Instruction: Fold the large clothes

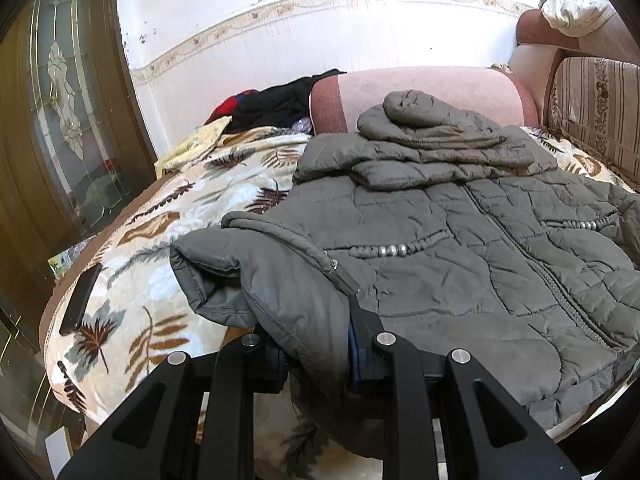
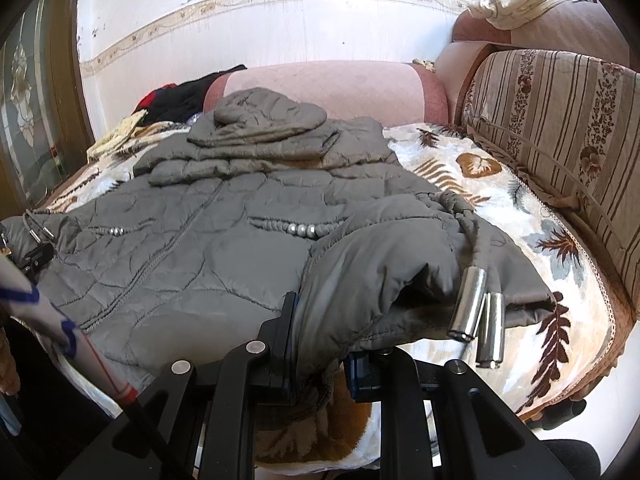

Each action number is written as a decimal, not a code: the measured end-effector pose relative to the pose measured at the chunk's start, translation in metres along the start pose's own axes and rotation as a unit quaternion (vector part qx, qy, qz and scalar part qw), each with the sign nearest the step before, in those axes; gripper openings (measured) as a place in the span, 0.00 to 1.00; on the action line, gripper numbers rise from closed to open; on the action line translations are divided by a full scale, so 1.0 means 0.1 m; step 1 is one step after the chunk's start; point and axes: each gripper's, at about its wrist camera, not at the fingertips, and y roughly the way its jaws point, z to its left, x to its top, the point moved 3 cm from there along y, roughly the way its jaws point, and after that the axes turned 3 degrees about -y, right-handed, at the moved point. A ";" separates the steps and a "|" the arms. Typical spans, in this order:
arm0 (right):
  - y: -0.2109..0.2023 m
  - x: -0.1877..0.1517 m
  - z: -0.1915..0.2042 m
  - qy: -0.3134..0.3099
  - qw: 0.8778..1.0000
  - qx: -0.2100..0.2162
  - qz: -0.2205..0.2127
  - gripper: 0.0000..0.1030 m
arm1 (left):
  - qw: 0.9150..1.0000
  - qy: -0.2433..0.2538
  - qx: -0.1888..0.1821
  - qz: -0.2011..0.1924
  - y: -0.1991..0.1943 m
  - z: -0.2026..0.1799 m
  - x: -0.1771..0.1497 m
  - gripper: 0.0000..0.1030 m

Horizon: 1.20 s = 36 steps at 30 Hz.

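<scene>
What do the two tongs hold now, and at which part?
Both hold the grey quilted jacket: the left tongs pinch its near hem corner, the right tongs the other near corner, beside the drawstring ends.

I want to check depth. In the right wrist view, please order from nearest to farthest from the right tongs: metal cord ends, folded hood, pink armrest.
1. metal cord ends, just right of the right tongs
2. folded hood, atop the jacket's far end
3. pink armrest, behind the hood

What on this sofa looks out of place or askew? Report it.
Mostly tidy. The grey quilted jacket lies flat, sleeves folded over its top. Its drawstring with shiny metal tube ends dangles loose over the hem corner held by the right tongs. A dark flat phone-like slab sits near the leaf-patterned blanket's left edge.
</scene>
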 end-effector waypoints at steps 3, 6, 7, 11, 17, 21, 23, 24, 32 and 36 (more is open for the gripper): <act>-0.03 0.06 -0.01 0.001 1.000 0.001 -0.004 0.19 | 1.000 0.002 -0.002 -0.002 -0.01 0.00 0.05 0.21; -0.07 0.16 -0.03 0.010 1.000 0.008 -0.012 0.19 | 1.000 0.004 -0.003 -0.010 -0.03 0.01 0.13 0.21; -0.09 0.21 -0.04 0.013 1.000 0.009 -0.018 0.19 | 1.000 0.004 -0.005 -0.014 -0.04 0.02 0.17 0.21; -0.15 0.37 -0.08 0.022 0.999 0.016 -0.030 0.19 | 1.000 0.008 -0.010 -0.024 -0.06 0.02 0.34 0.21; -0.21 0.76 -0.09 0.026 0.998 0.021 -0.058 0.19 | 0.999 0.009 -0.022 -0.040 -0.07 0.06 0.70 0.22; -0.21 1.02 -0.10 0.028 0.997 0.028 -0.071 0.20 | 0.999 0.012 -0.030 -0.043 -0.01 0.07 0.98 0.23; -0.20 1.21 -0.12 0.030 0.996 0.031 -0.080 0.20 | 0.998 0.014 -0.034 -0.048 0.03 0.07 1.13 0.24; -0.18 1.27 -0.12 0.031 0.996 0.032 -0.082 0.20 | 0.998 0.014 -0.038 -0.049 0.06 0.07 1.22 0.25; 0.22 2.10 -0.24 0.037 0.995 0.042 -0.085 0.20 | 0.998 -0.012 -0.053 -0.040 0.54 0.03 2.06 0.28; 0.61 2.55 -0.31 0.044 0.995 0.045 -0.078 0.19 | 0.997 -0.028 -0.053 -0.041 0.92 0.00 2.49 0.30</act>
